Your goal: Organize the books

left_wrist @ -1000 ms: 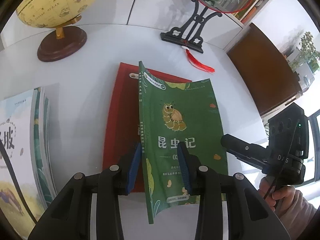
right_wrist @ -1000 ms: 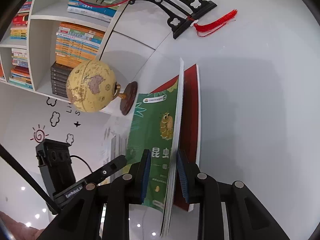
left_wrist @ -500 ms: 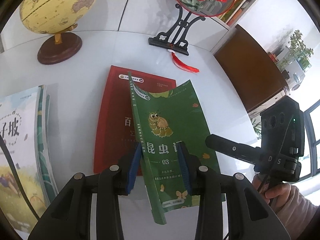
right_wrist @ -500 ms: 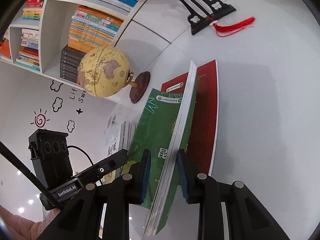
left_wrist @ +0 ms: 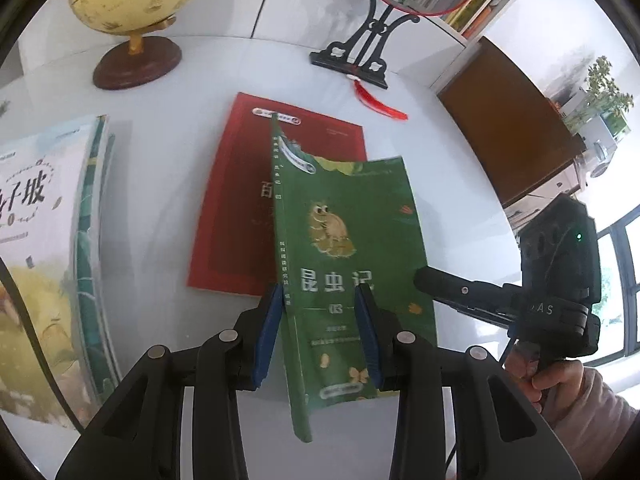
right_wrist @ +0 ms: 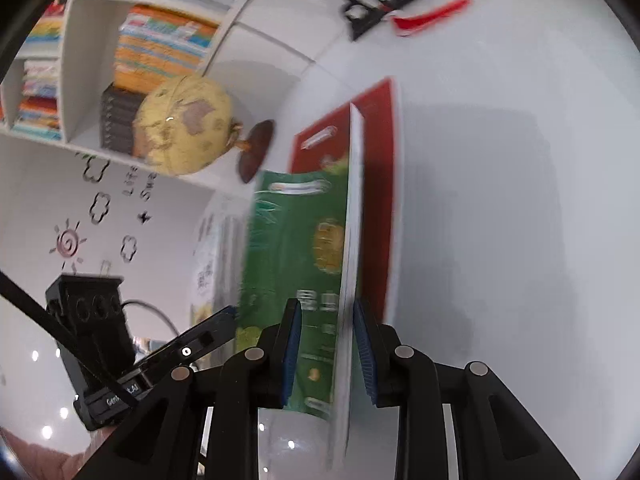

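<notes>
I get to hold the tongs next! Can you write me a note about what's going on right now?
Left tongs: gripping the green book at its spine side.
Right tongs: gripping the same book at its page edge.
The green book is held up, tilted, over the red book, which lies flat on the white table. More books lie on the table to the left.
Done: green book picked up.
Left: put it down where it belongs, then sort the red book.

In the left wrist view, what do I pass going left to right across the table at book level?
Stack of picture books → red book → green book, held up → right gripper at the green book's right edge.
</notes>
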The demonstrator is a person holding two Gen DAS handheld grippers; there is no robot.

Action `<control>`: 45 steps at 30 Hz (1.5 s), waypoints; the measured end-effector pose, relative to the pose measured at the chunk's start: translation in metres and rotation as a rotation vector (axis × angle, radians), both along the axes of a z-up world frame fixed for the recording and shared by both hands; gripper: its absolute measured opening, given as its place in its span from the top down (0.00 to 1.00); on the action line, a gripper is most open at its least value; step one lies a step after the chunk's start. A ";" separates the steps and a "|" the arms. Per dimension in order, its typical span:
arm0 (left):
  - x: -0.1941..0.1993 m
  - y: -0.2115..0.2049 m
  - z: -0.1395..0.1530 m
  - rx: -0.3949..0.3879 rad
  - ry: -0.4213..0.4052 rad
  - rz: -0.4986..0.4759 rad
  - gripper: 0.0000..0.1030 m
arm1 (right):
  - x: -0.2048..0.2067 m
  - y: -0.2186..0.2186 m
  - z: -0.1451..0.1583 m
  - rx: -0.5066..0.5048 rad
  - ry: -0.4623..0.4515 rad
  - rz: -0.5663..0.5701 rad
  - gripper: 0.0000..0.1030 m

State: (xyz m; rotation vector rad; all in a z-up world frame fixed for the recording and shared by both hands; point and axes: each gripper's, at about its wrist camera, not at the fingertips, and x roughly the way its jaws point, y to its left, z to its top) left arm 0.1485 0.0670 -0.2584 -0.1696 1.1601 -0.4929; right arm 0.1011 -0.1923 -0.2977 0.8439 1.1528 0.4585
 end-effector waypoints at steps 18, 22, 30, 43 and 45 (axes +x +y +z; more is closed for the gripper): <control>-0.005 -0.015 -0.007 0.162 0.036 -0.051 0.69 | -0.014 -0.004 -0.016 0.030 -0.008 0.009 0.86; -0.007 -0.006 0.007 0.184 0.001 -0.040 0.69 | -0.016 -0.003 0.007 0.048 -0.091 0.025 0.92; -0.010 0.021 0.039 0.139 -0.066 0.001 0.69 | -0.011 0.018 0.045 0.078 -0.190 0.054 0.91; -0.010 0.110 0.081 0.147 -0.167 0.161 0.69 | 0.024 0.106 0.098 0.085 -0.293 0.186 0.90; -0.010 0.129 0.082 0.148 -0.172 0.197 0.69 | 0.030 0.128 0.102 0.085 -0.300 0.215 0.90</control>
